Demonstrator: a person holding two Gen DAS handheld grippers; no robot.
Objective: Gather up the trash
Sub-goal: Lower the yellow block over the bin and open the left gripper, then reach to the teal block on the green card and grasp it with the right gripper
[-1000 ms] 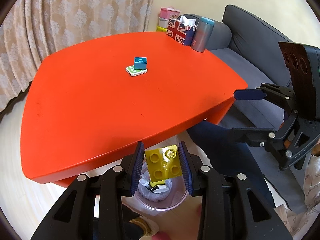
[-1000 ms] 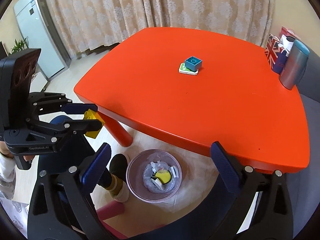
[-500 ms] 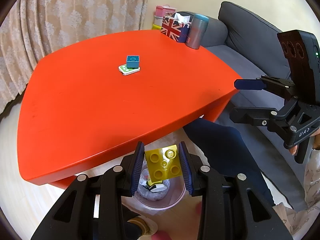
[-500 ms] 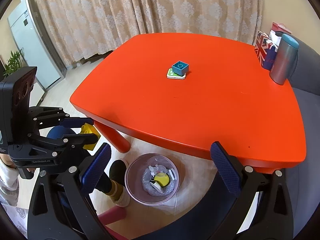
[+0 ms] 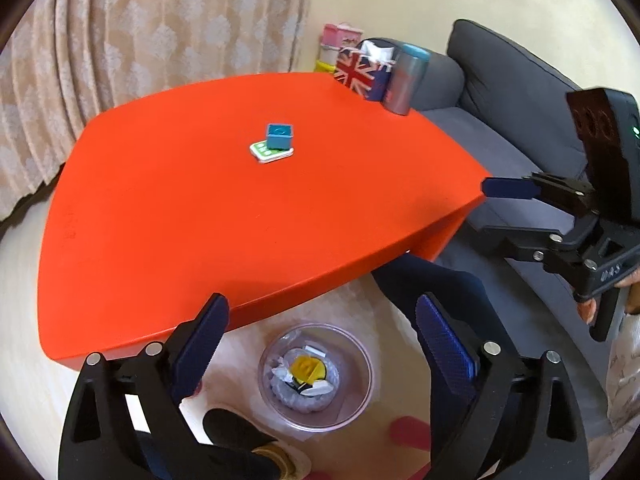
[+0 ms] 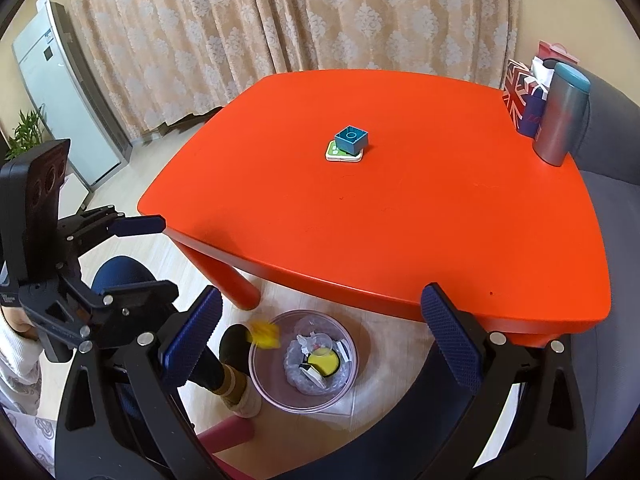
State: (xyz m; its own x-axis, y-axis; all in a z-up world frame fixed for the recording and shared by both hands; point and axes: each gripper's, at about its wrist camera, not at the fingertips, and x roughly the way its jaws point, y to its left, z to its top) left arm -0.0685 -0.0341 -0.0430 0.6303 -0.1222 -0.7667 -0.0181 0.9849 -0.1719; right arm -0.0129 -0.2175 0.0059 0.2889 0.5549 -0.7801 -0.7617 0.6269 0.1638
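The left gripper (image 5: pixel 320 340) has just opened, empty; the yellow brick (image 6: pixel 264 334) falls, blurred, at the bin (image 6: pixel 256 380) rim, lower left of the right view. The right gripper (image 6: pixel 320 344) also stands wide, holding nothing.

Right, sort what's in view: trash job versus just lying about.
Job:
- yellow brick, blurred at the bin's rim
- trash bin
- left tool, just opened, nothing between its fingers
- blue brick
- green card

Lying about:
- flag box
- grey tumbler
- sofa

Grey sofa (image 5: pixel 520 92), patterned curtain (image 6: pixel 300 16), and a tumbler (image 6: pixel 560 116) on the table (image 6: pixel 400 220).
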